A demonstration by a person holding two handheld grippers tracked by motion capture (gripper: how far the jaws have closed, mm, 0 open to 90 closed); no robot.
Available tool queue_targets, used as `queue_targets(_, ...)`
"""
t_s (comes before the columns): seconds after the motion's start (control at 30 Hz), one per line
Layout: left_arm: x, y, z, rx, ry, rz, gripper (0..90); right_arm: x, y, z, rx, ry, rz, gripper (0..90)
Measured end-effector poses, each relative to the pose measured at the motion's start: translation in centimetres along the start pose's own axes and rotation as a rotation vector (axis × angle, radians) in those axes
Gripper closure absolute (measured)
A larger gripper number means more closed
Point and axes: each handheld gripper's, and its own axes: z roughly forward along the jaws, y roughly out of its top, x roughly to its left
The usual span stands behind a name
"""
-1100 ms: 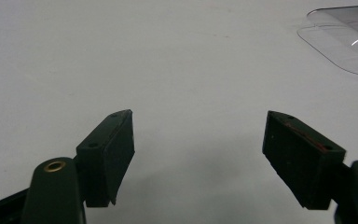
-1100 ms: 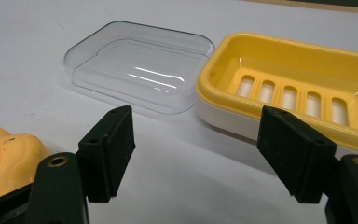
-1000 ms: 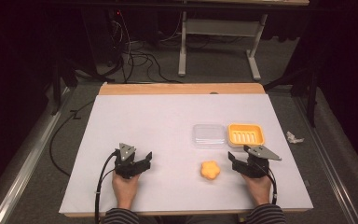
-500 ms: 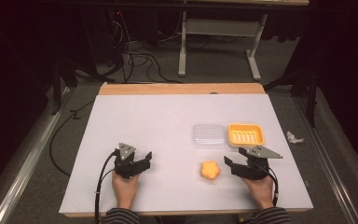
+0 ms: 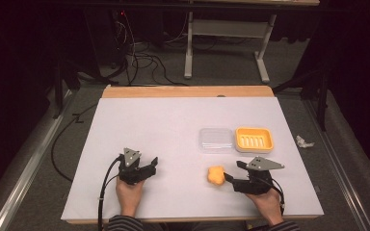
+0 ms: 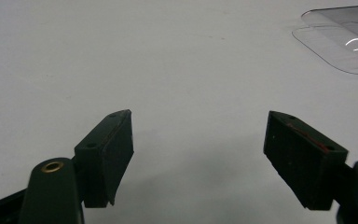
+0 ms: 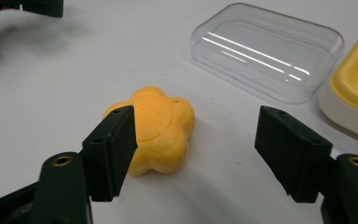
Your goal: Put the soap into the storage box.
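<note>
- Right gripper (image 5: 230,177) held by the person's right hand (image 5: 265,202) at the near right of the white table (image 5: 164,125), jaws wide apart, nothing between them
- same gripper in the right gripper view (image 7: 196,140): one jaw sits just in front of the soap, the other well off to the side over bare table; contact between jaw and soap cannot be told
- yellow flower-shaped soap (image 5: 216,175) lies flat on the table just left of the right gripper's tips, also seen at (image 7: 156,133)
- clear plastic lid (image 5: 216,140) lies farther back from the soap, apart from it; seen at (image 7: 265,51) and (image 6: 345,39)
- yellow soap dish (image 5: 254,139) just right of the lid, close beside it; edge seen at (image 7: 354,88)
- left gripper (image 5: 151,166) in the left hand (image 5: 130,190) at near left, well apart from the soap, jaws spread wide over bare table (image 6: 198,140), holding nothing
- cable (image 5: 103,192) trails from the left gripper toward the near edge
</note>
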Motion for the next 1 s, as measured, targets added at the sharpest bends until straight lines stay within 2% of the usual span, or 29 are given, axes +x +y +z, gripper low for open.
queue_targets(0.17,0.0,0.0,0.0,0.0,-0.002,0.002,24.6,0.8,0.4,0.5,0.058,0.019,-0.036,26.5)
queue_targets(0.2,0.0,0.0,-0.1,0.0,-0.005,0.008,24.7,1.1,0.6,0.8,0.086,0.033,-0.048,24.7)
queue_targets(0.23,0.0,0.0,-0.1,0.0,-0.005,0.008,24.7,1.1,0.6,0.8,0.086,0.033,-0.048,24.7)
queue_targets(0.27,-0.1,-0.1,-0.1,-0.002,-0.009,0.008,24.7,1.4,0.8,1.2,0.112,0.029,-0.067,23.3)
queue_targets(0.6,-0.1,-0.1,-0.1,-0.001,-0.013,0.013,24.7,2.8,1.7,3.0,0.177,0.017,-0.114,18.6)
queue_targets(1.0,-0.1,-0.1,-0.2,-0.006,-0.023,0.013,24.3,3.5,2.1,4.8,0.251,-0.004,-0.149,15.3)
